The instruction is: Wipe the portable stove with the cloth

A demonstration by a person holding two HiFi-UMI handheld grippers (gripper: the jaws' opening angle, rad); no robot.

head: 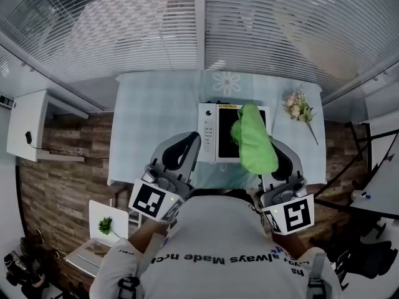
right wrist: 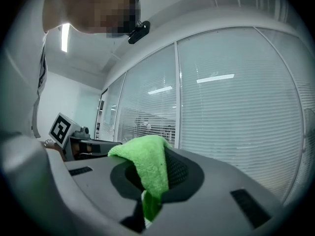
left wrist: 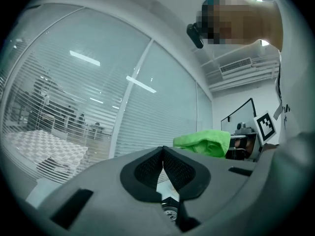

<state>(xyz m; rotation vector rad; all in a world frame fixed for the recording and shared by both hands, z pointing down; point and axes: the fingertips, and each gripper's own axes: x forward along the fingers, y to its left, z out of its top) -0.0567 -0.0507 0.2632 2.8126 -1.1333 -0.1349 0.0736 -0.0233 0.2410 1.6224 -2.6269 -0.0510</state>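
The portable stove (head: 218,132), white with a black top and a control strip down its left side, sits at the middle of the table (head: 156,117). My right gripper (head: 277,154) is raised in front of the person's chest and is shut on a green cloth (head: 252,139), which drapes over the stove's right side in the head view. In the right gripper view the green cloth (right wrist: 147,166) folds over the left pad and hangs down between the jaws. My left gripper (head: 186,145) is held up beside it, shut and empty, its pads (left wrist: 150,168) meeting at the tip. The green cloth (left wrist: 204,141) shows beyond them.
A small bunch of dried flowers (head: 300,108) lies on the table's right end. A white shelf (head: 28,123) stands at the left, and a stool with a small green plant (head: 105,225) is at the lower left. Window blinds (head: 199,23) run behind the table.
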